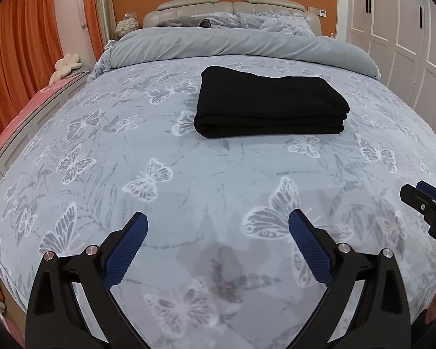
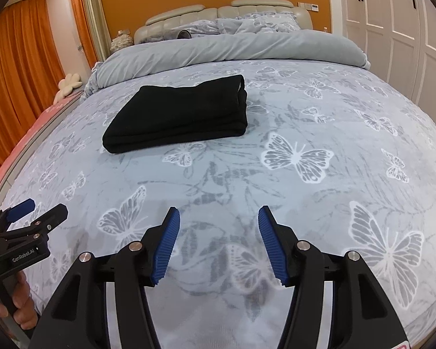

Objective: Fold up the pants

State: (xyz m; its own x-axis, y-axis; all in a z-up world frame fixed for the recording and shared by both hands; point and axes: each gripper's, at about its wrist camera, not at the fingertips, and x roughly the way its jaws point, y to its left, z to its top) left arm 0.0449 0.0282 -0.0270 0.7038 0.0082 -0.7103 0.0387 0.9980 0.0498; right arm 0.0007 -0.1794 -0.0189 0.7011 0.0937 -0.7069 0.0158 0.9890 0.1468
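The black pants point(image 1: 271, 106) lie folded in a thick rectangle on the bed's butterfly cover, also in the right wrist view point(image 2: 178, 113). My left gripper point(image 1: 218, 221) is open and empty, held over the near part of the bed, well short of the pants. It shows at the left edge of the right wrist view point(image 2: 40, 206). My right gripper point(image 2: 219, 213) is open and empty, also well short of the pants. Its tip shows at the right edge of the left wrist view point(image 1: 421, 195).
The blue-grey butterfly cover point(image 1: 130, 151) spans the bed. A rolled grey duvet point(image 1: 232, 43) and pillows lie at the headboard. Orange curtains point(image 1: 17, 67) and a pink bench stand left, white wardrobe doors point(image 1: 407, 37) right.
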